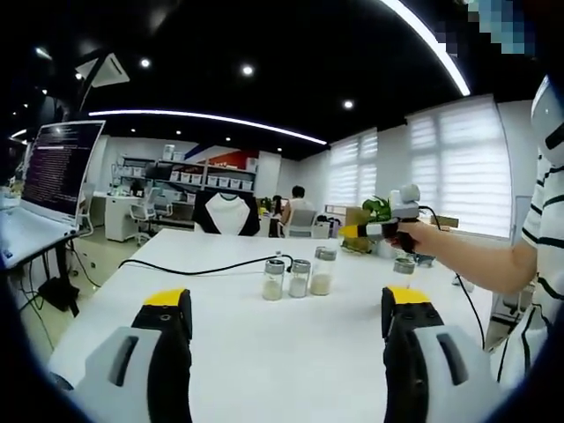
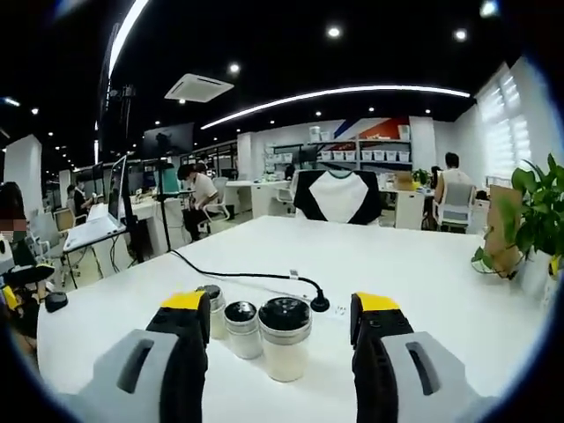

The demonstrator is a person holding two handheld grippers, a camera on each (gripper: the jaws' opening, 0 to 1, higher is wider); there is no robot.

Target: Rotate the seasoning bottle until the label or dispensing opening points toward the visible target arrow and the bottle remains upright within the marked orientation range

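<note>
Three glass seasoning bottles with metal lids stand upright in a short row on the white table. In the left gripper view they are the left bottle, the middle bottle and the taller right bottle, well beyond my open left gripper. A hand holds my right gripper above the table behind the bottles. In the right gripper view the nearest bottle sits just ahead of the open right gripper, between its jaws' lines, with two more bottles to its left.
A black cable runs across the table to a plug behind the bottles. Another small jar stands by the person's arm. A potted plant is at the right edge. A screen stands left; desks, chairs and people fill the background.
</note>
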